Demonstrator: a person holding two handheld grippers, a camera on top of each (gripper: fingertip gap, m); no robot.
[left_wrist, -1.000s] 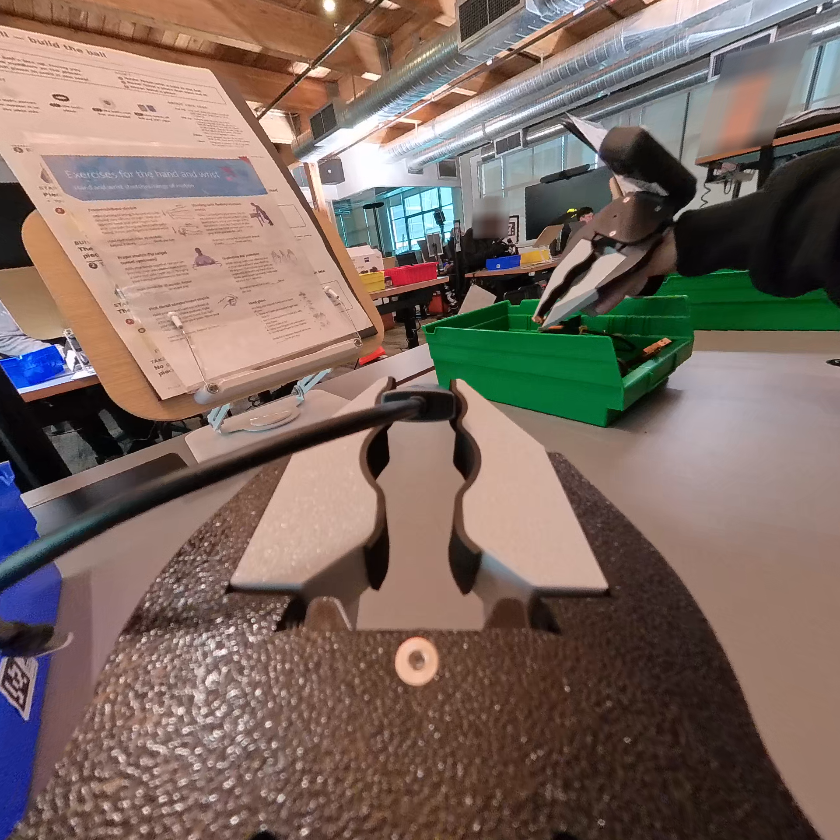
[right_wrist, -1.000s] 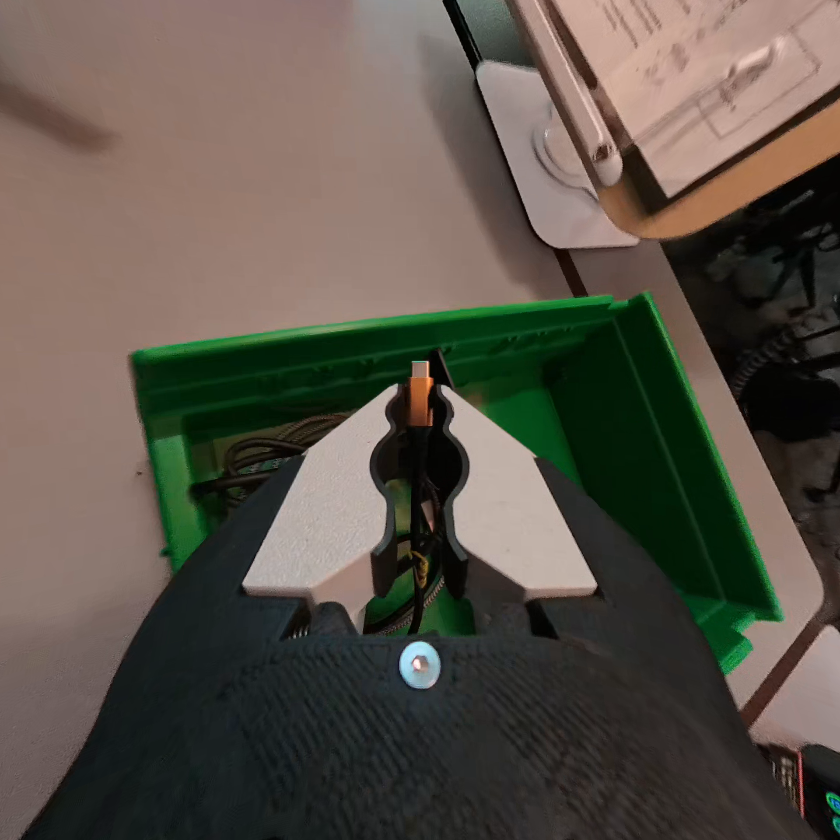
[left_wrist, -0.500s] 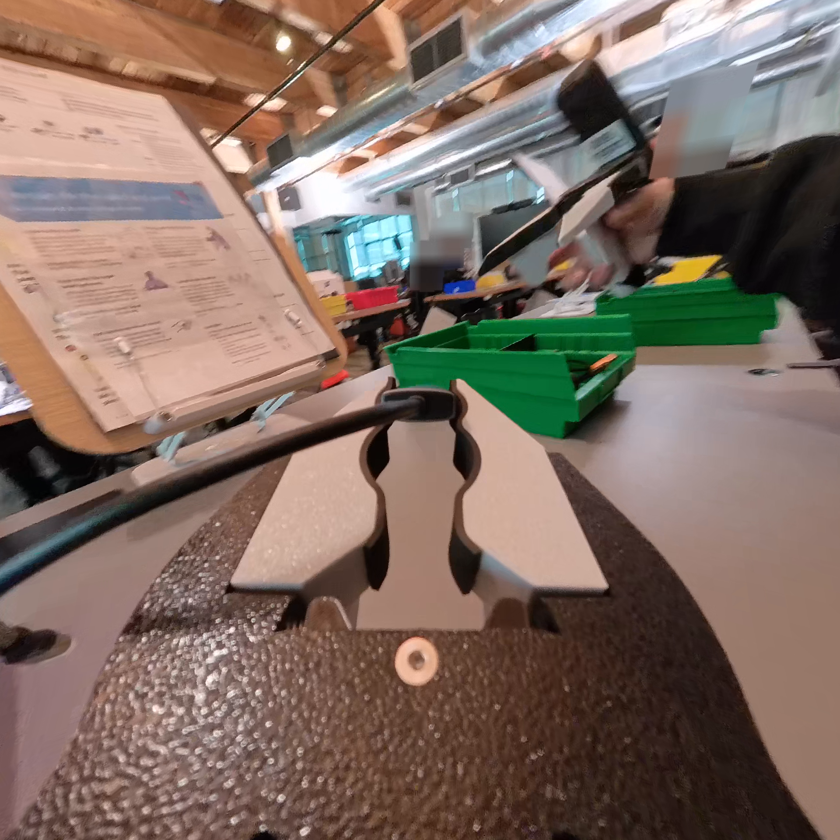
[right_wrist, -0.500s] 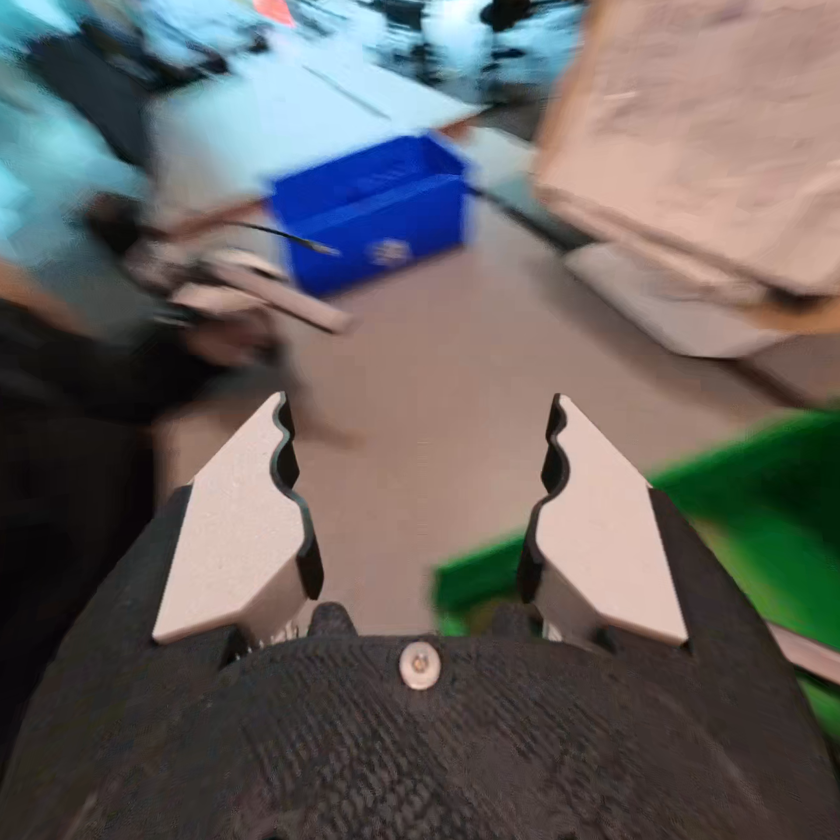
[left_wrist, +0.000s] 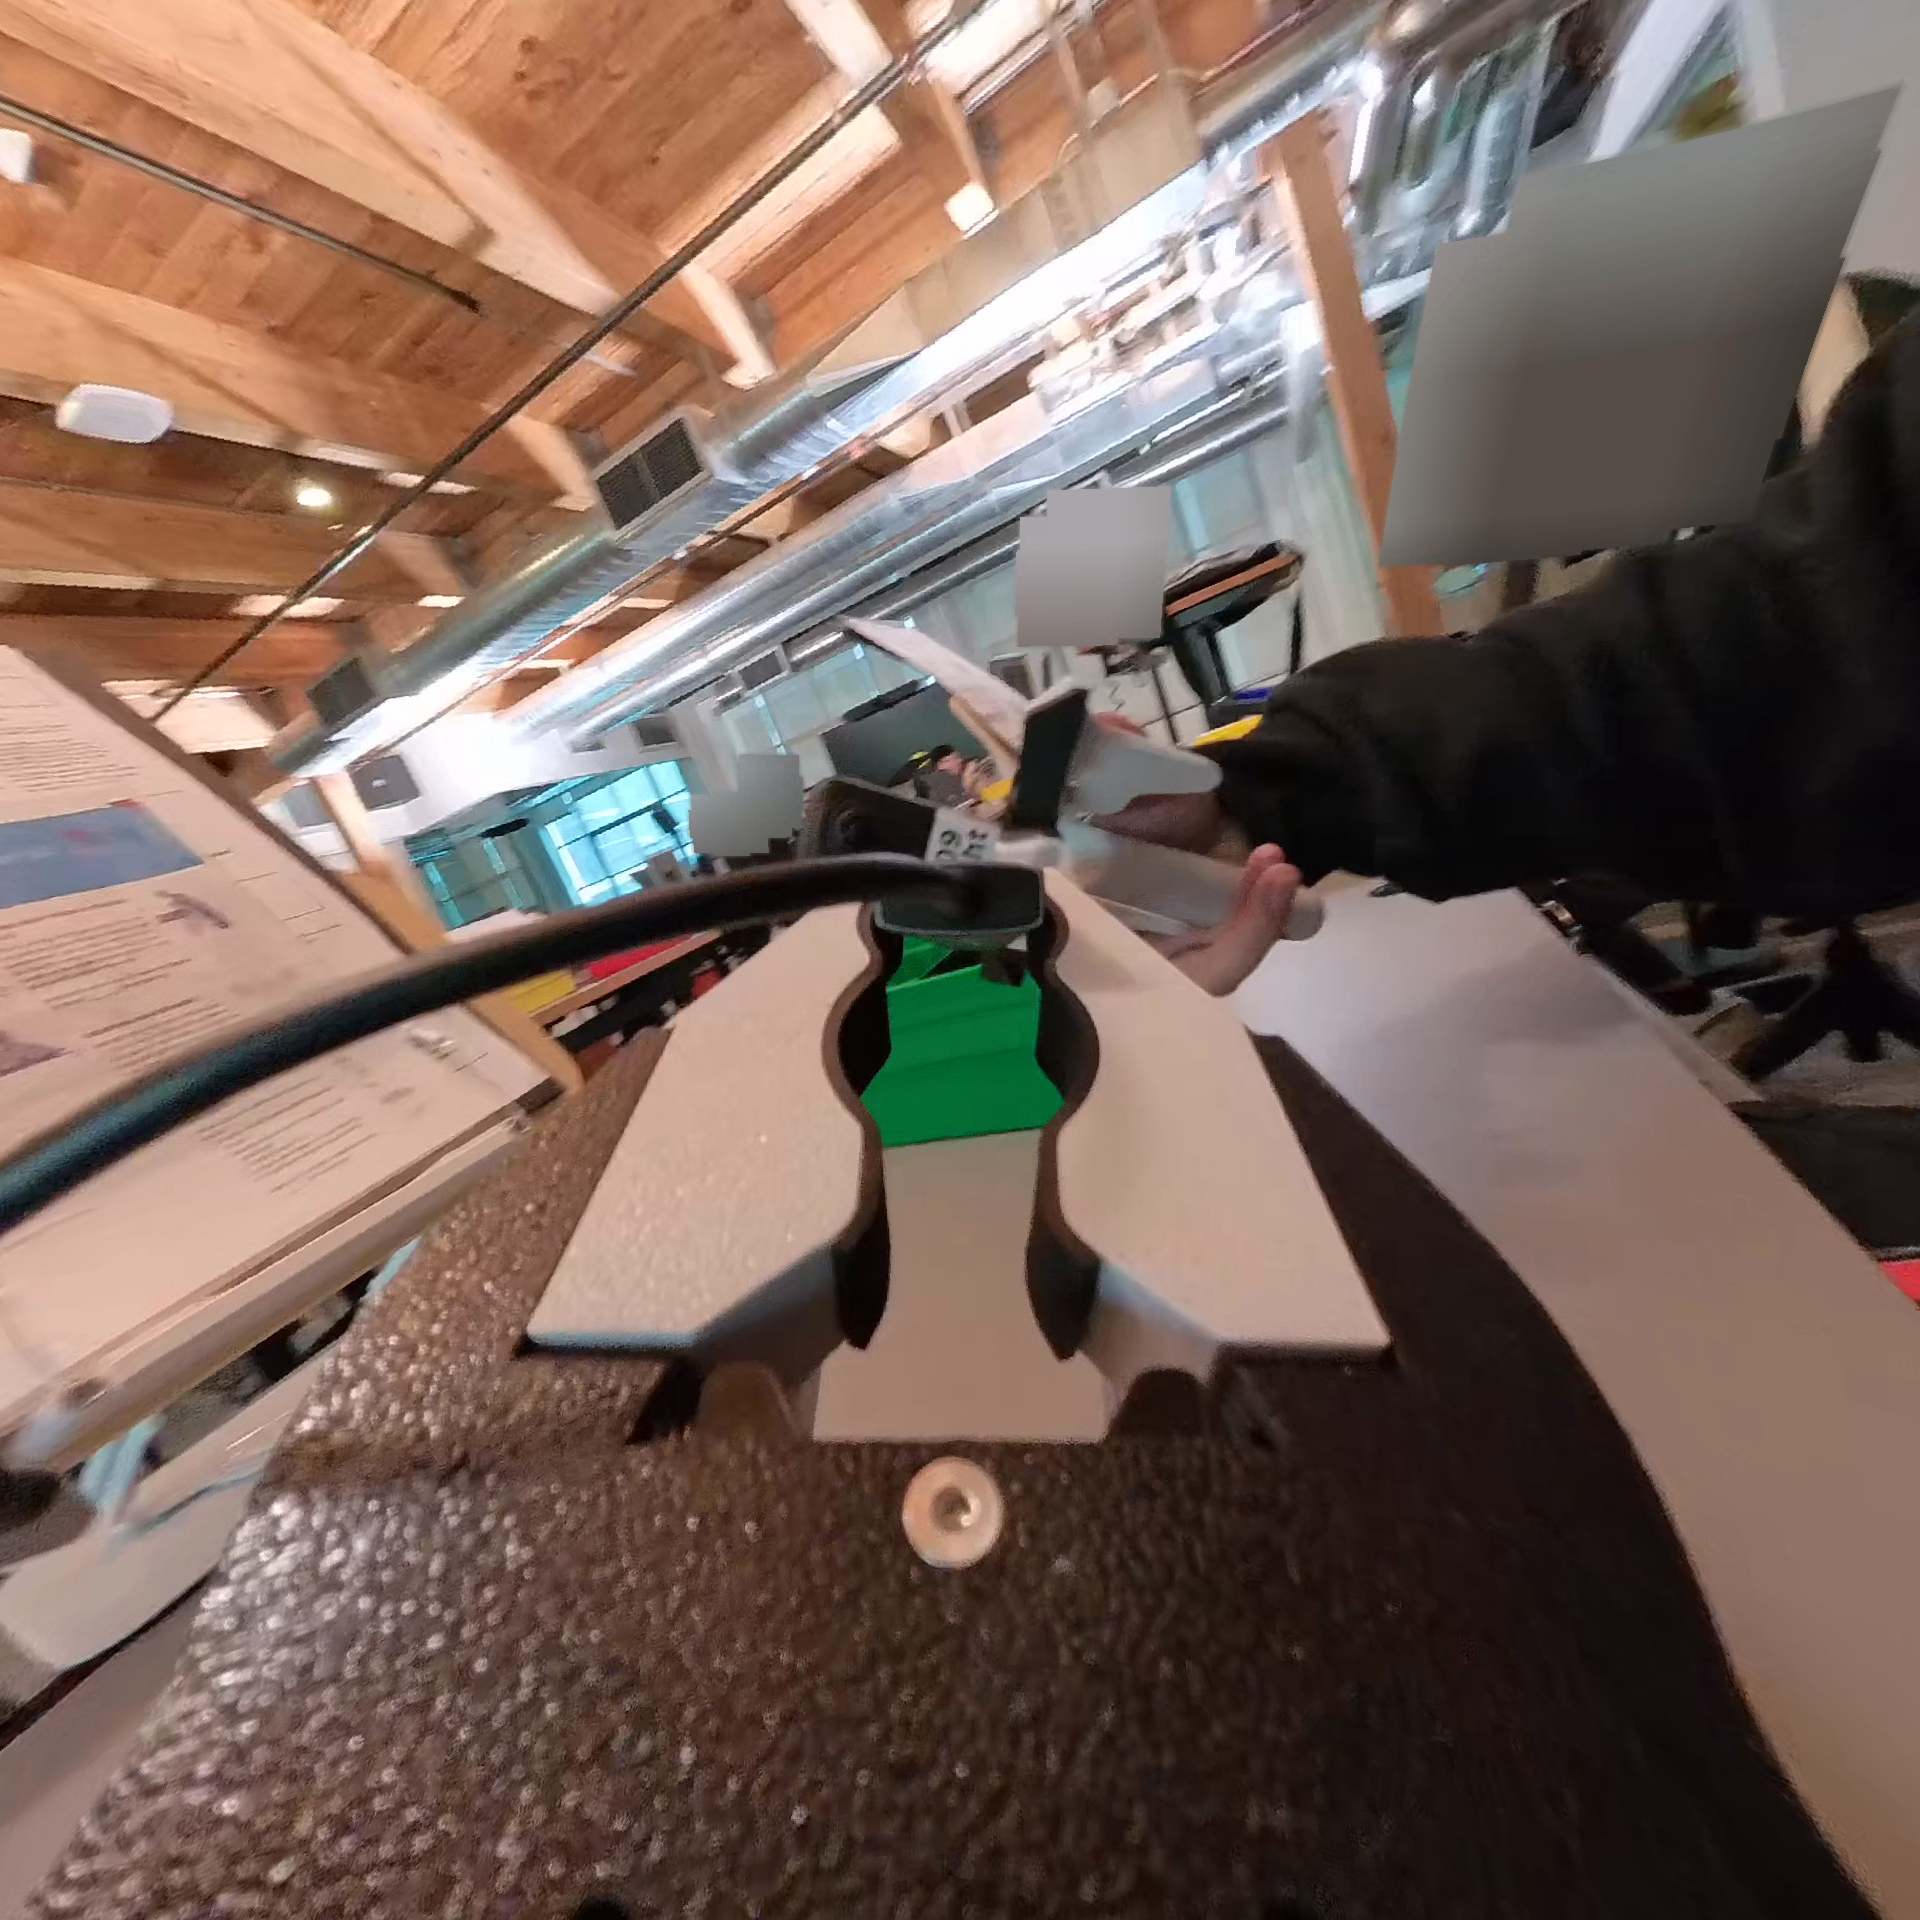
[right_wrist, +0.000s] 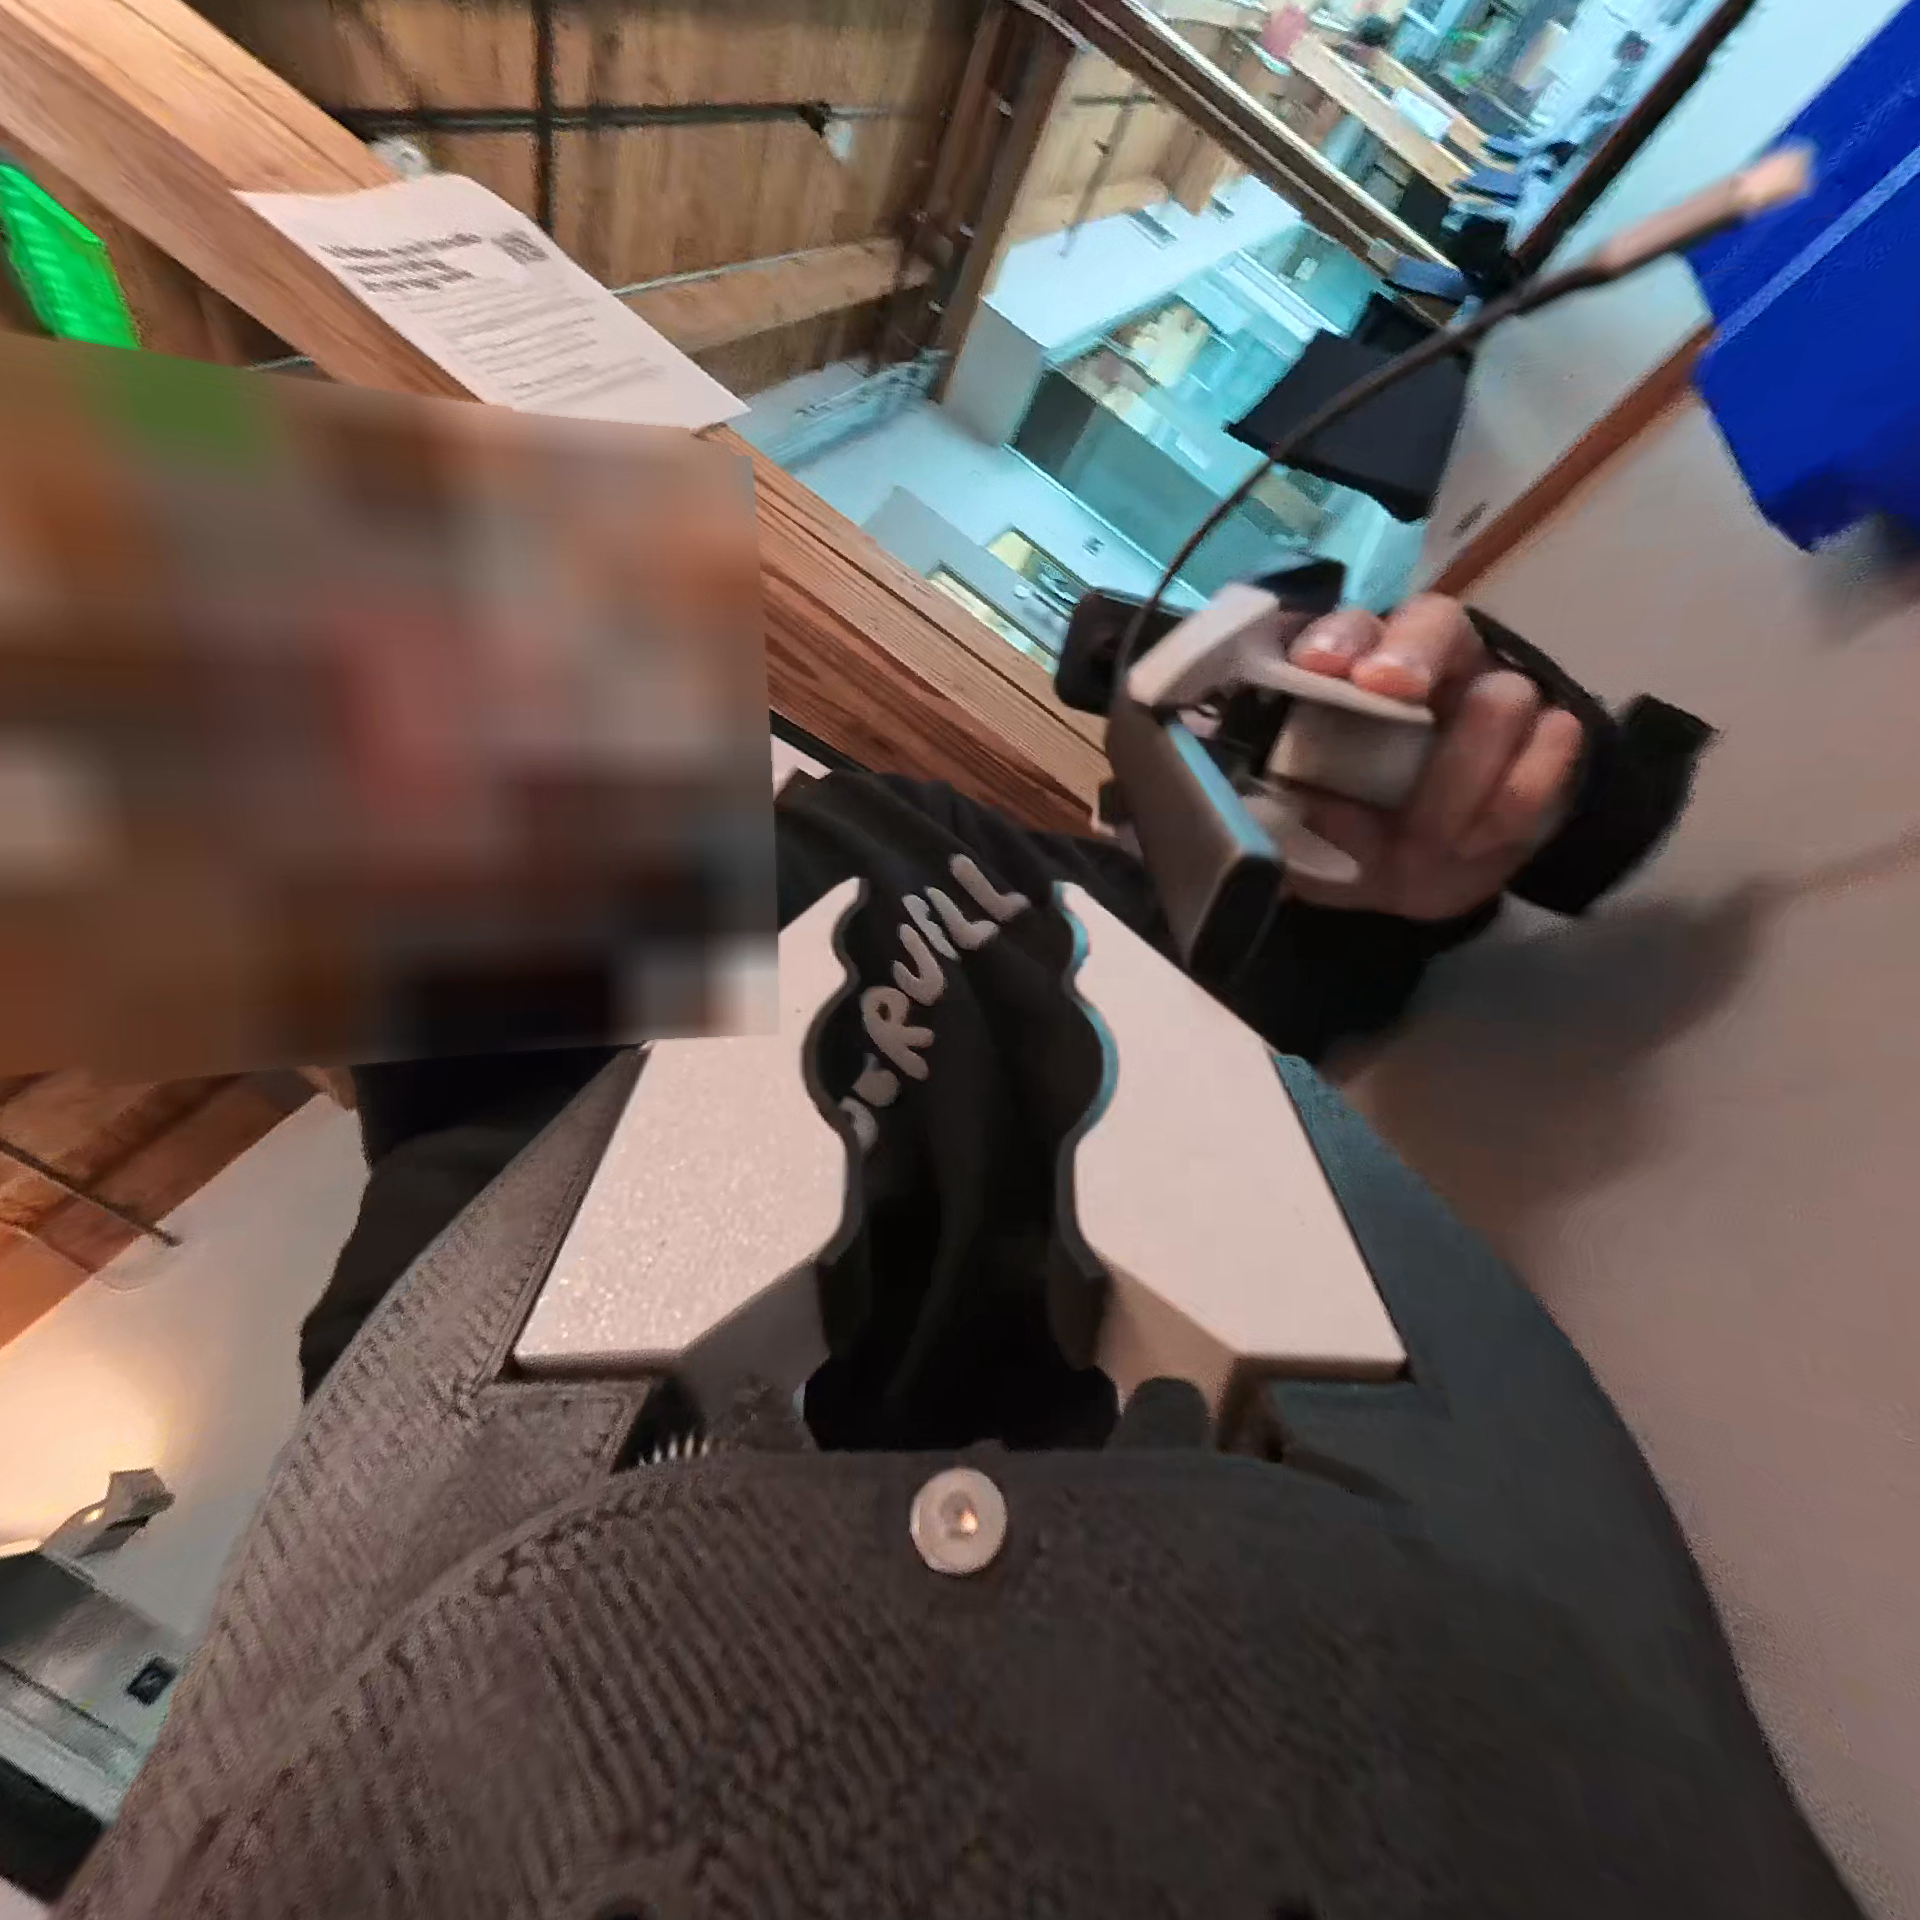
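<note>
My left gripper (left_wrist: 956, 904) is shut on the black plug (left_wrist: 961, 902) of a black cable (left_wrist: 416, 987) that trails off to the left. In the right wrist view this gripper (right_wrist: 1143, 707) is held in a hand, and a thin cable rises from it to a copper-coloured connector (right_wrist: 1766, 187). My right gripper (right_wrist: 961, 888) is empty, its jaws a little apart. It points at the person's black garment (right_wrist: 956, 1143). A green bin (left_wrist: 956, 1060) shows between the left fingers.
A tilted document stand with printed sheets (left_wrist: 208, 987) stands at the left. A blue bin (right_wrist: 1849, 312) sits at the grey table's (right_wrist: 1610, 1039) far side. A black sleeve (left_wrist: 1610, 758) reaches across above the table. Wooden beams and ducts fill the background. Tip to tip, the grippers are about 5 cm apart.
The right gripper let go of the orange-tipped cable over the green bin, opened wide, swung away toward the person and narrowed. The left gripper tilted upward, still holding the black plug.
</note>
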